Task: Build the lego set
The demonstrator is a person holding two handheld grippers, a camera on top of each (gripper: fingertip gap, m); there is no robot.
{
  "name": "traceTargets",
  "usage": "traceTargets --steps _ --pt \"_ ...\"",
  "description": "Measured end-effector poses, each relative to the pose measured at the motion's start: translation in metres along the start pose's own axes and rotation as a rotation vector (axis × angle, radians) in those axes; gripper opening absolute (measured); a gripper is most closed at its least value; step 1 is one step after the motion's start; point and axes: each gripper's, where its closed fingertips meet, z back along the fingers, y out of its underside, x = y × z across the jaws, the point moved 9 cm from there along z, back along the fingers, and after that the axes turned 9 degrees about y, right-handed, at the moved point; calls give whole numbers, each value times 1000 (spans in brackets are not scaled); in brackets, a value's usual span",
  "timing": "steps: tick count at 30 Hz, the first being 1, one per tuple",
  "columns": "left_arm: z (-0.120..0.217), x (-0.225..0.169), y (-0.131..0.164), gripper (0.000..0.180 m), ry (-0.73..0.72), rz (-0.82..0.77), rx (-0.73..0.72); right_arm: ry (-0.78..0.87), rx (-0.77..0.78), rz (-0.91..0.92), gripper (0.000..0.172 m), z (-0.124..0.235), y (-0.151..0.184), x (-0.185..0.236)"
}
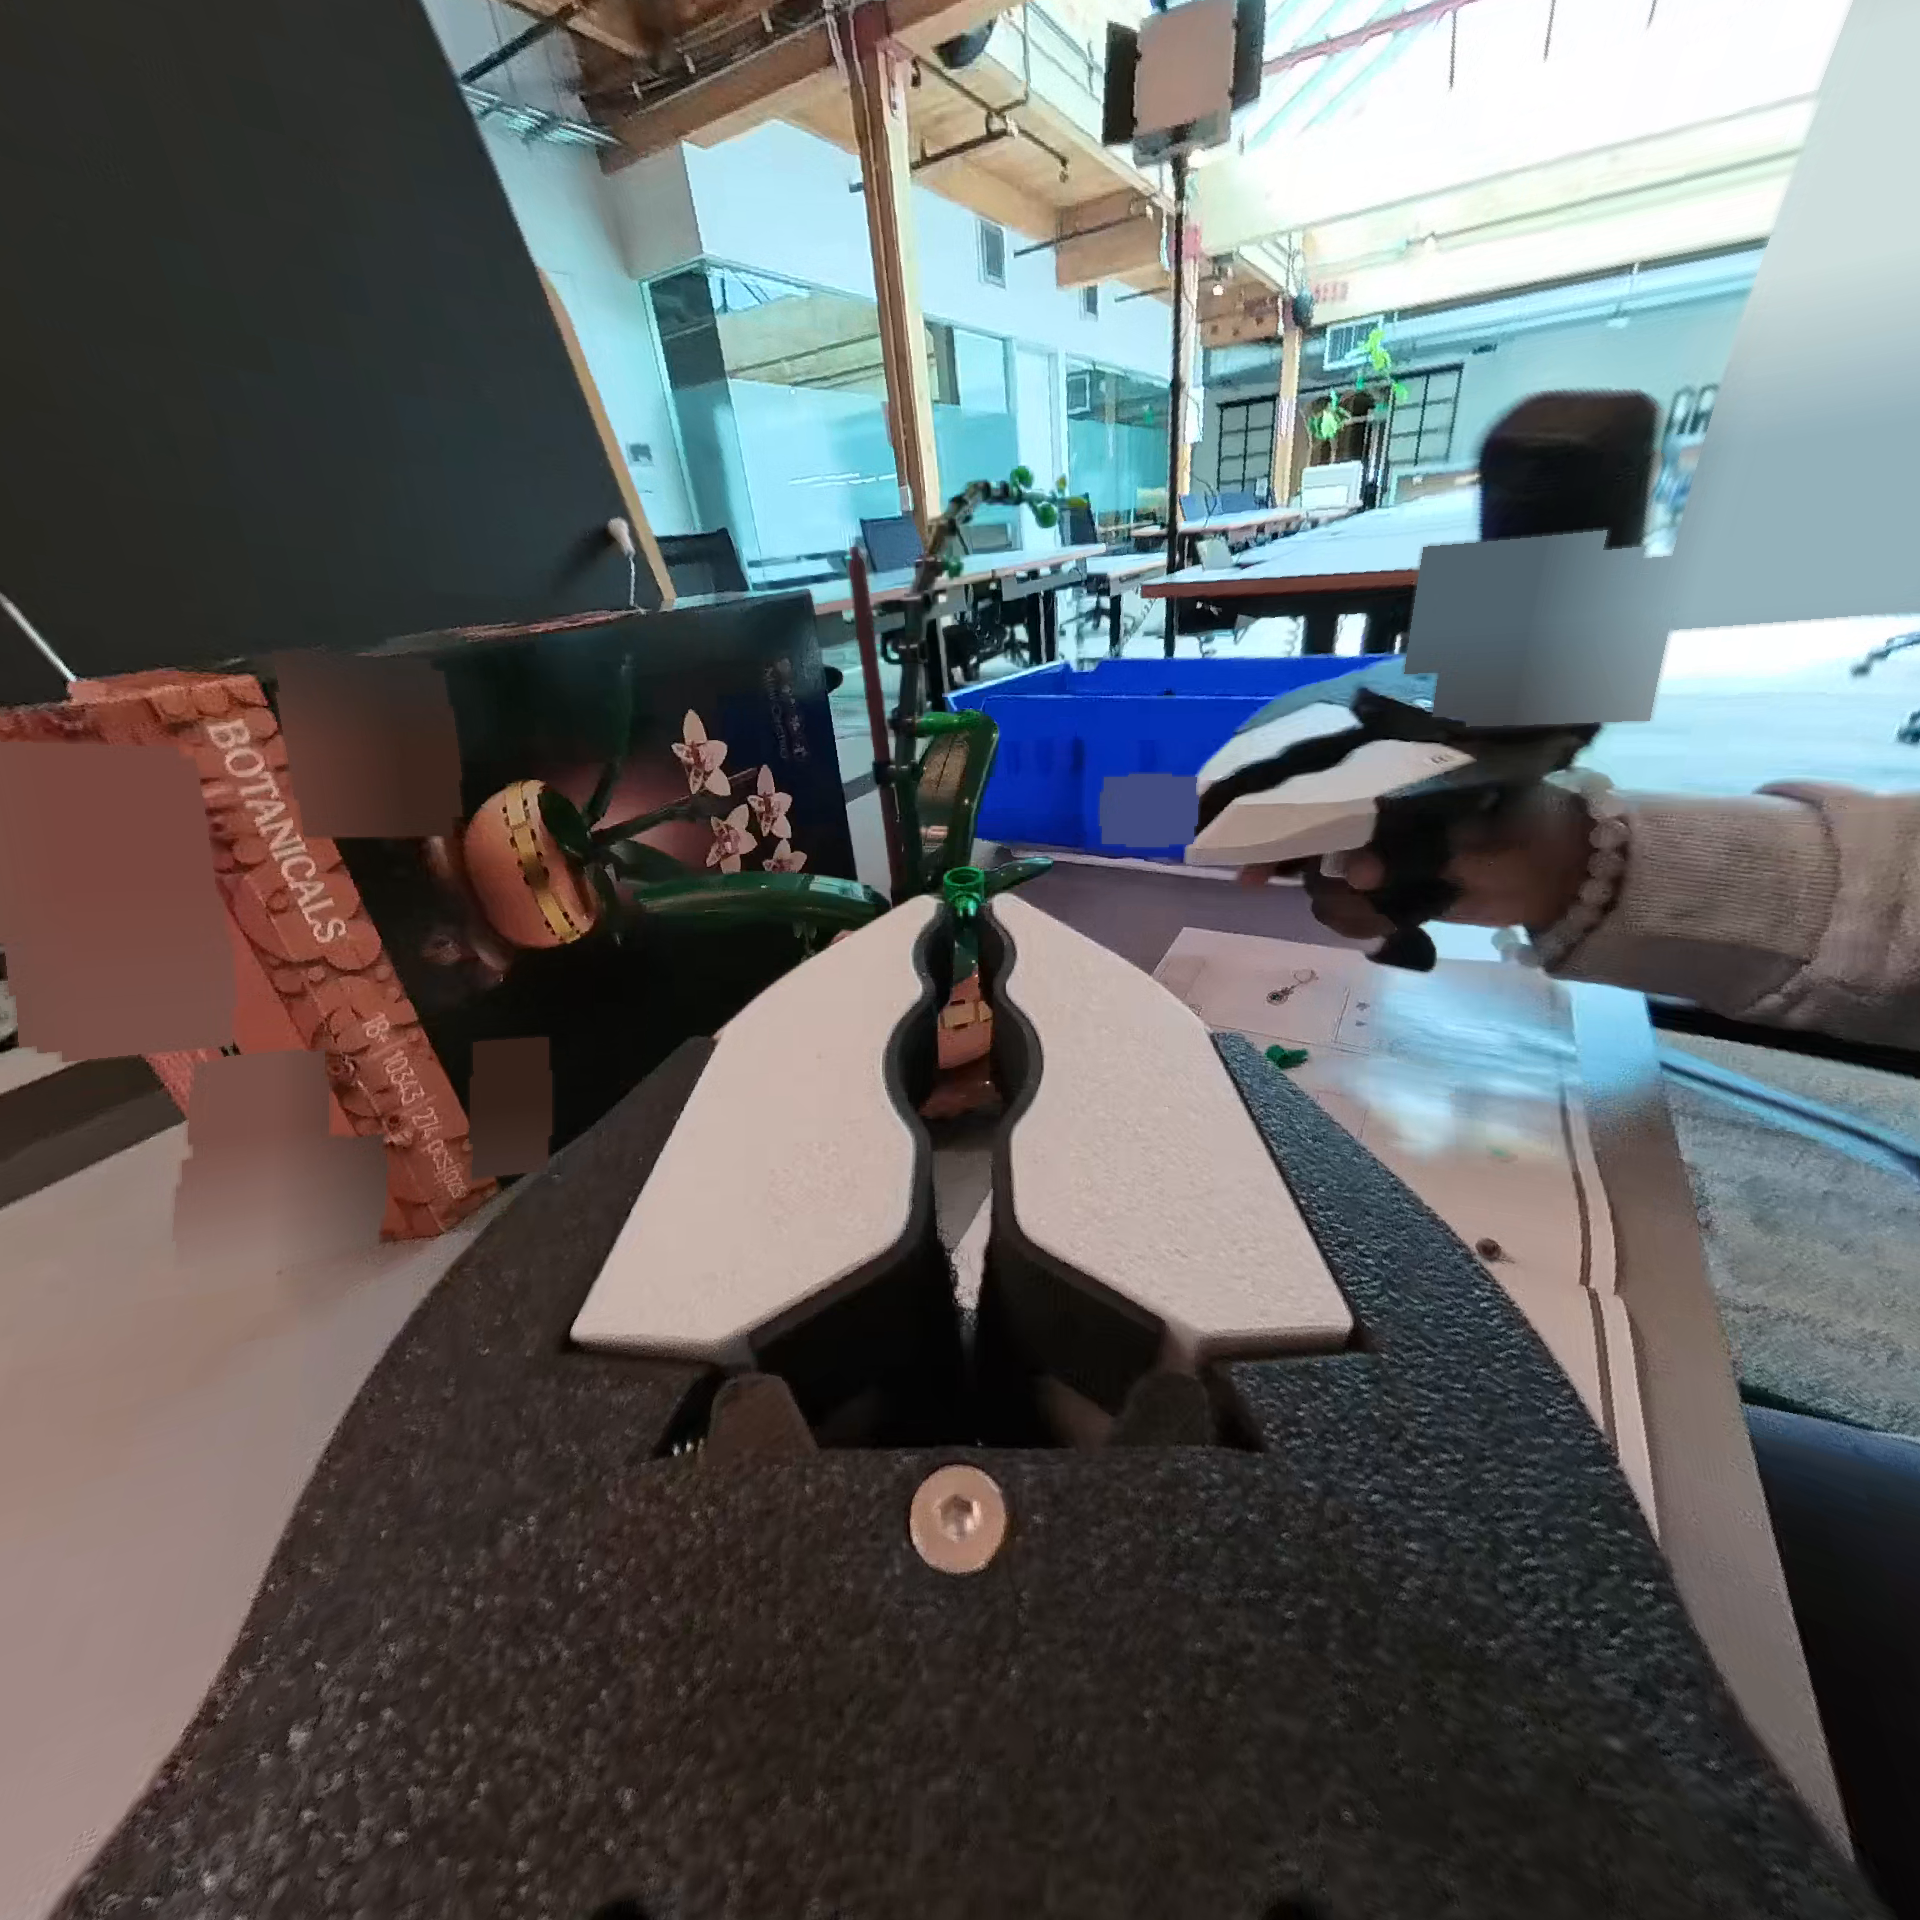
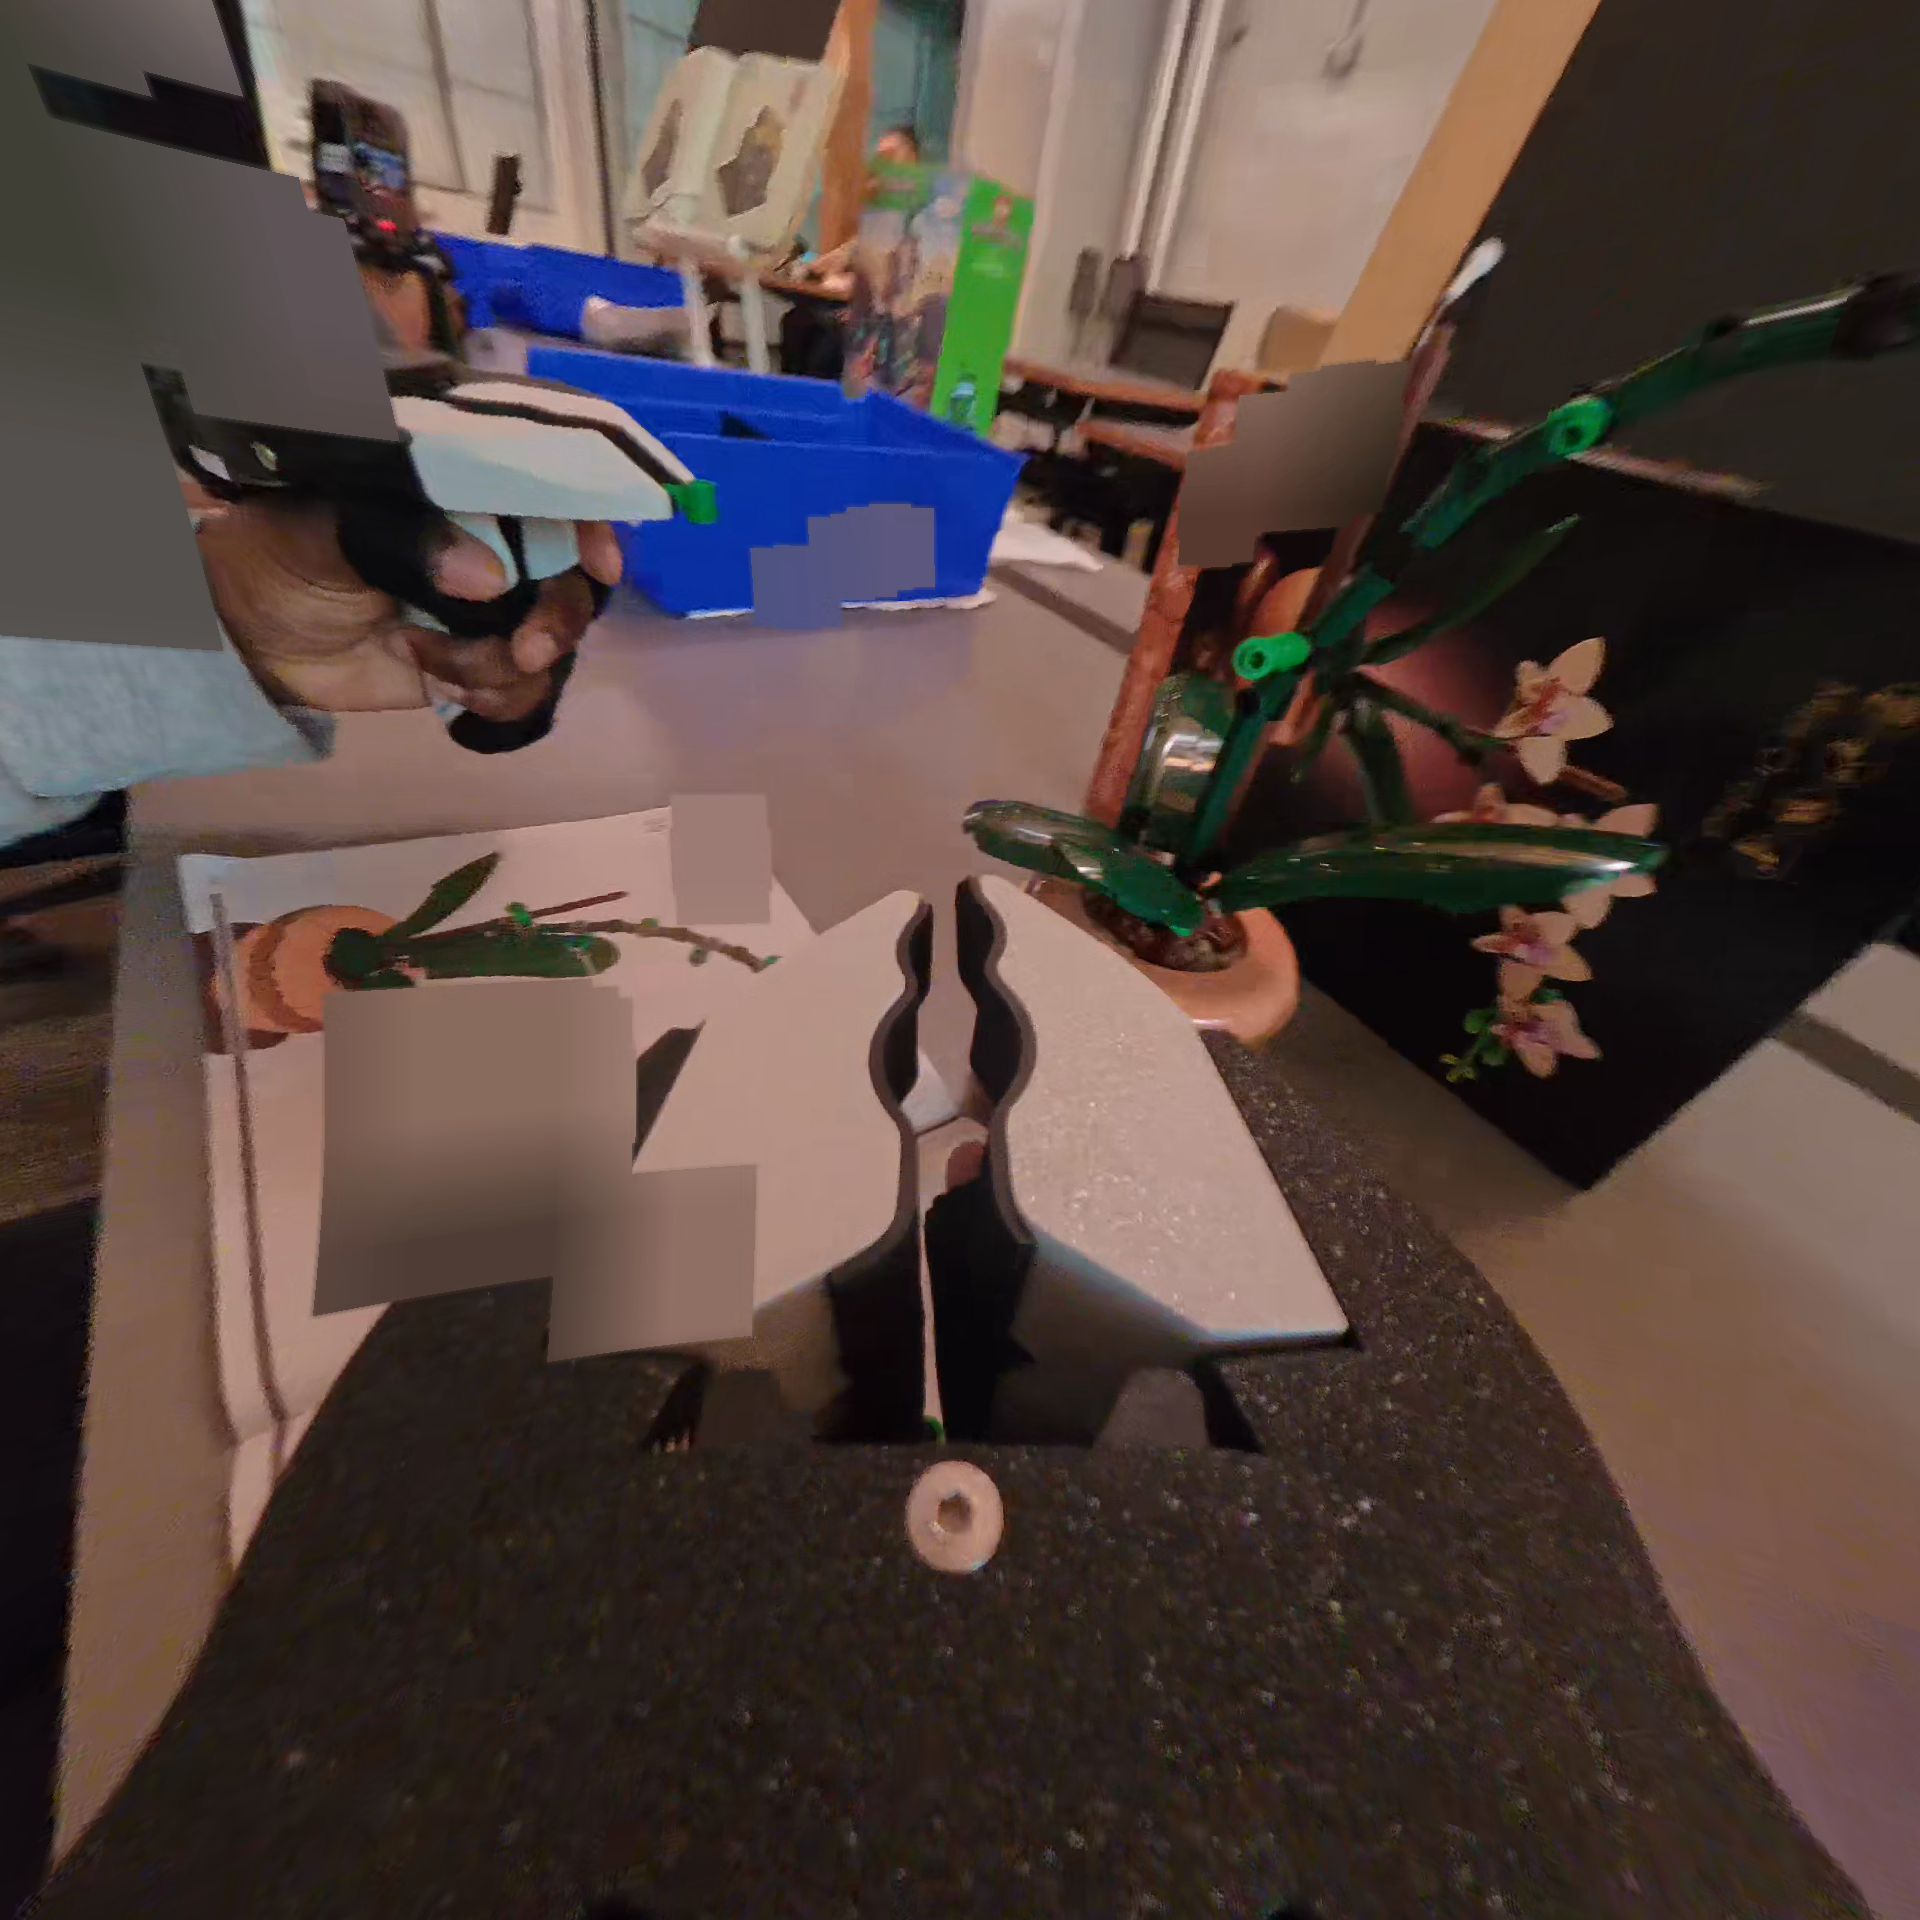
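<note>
The left claw is clenched on a small bright green piece that pokes out just past its fingertips, as the right wrist view confirms, where the same green bit shows at the tip of that claw. Straight ahead of it and just beyond stands the brick-built plant in its peach pot, dark green leaves spreading to either side and the stem rising upright, so the held piece sits low, near the base of the stem. The right claw holds nothing, its jaws nearly together with only a thin gap; it hangs over the table with the pot just to its right, beside the picture box
</note>
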Motion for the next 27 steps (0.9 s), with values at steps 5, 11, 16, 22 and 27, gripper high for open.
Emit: traceTargets --steps 5,11,16,22,27 --pt "1 1 2 3 55 22 24 -54 -50 -54 3 -21 -7 -7" --pt "-5 -6 9 3 127 33 64 -53 -22 -36 0 -6 22 7" --pt "-10 -9 14 4 165 37 113 -171 141 -64 1 -7 26 3" --pt "-11 -6 27 4 210 78 165 -209 281 -46 4 -8 42 -6" --pt "-11 -2 37 4 237 124 198 -246 298 -61 5 -9 44 -7"
